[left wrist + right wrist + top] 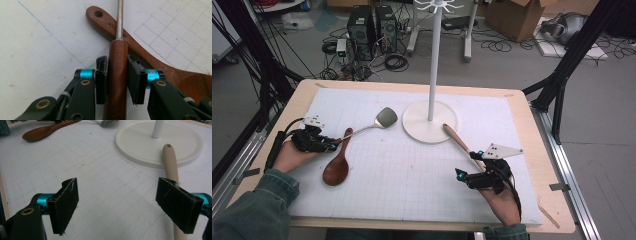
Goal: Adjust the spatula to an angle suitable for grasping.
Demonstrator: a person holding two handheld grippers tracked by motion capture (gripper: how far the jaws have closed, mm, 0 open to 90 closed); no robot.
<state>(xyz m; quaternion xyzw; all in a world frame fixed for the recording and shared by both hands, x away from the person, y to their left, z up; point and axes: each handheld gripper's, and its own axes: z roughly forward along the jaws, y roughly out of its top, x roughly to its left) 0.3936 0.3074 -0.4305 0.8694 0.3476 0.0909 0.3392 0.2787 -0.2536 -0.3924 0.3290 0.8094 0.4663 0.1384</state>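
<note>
Left gripper (332, 145) fingers clamp the spatula (377, 122) handle; its long axis runs from gripper to blade, up-right toward the stand base (419, 131). Right gripper (127, 200) fingers stand apart.

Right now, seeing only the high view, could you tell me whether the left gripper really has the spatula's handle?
Observer: Yes. In its own view the left gripper has both pads pressed on the spatula handle.
Operator: Is the dark spoon caught too?
Observer: No. The dark spoon lies beneath, crossing under the spatula beyond the jaws.
Operator: And the right gripper?
Observer: The right gripper is open, and the pale handle lies by one jaw, ungripped.
</note>
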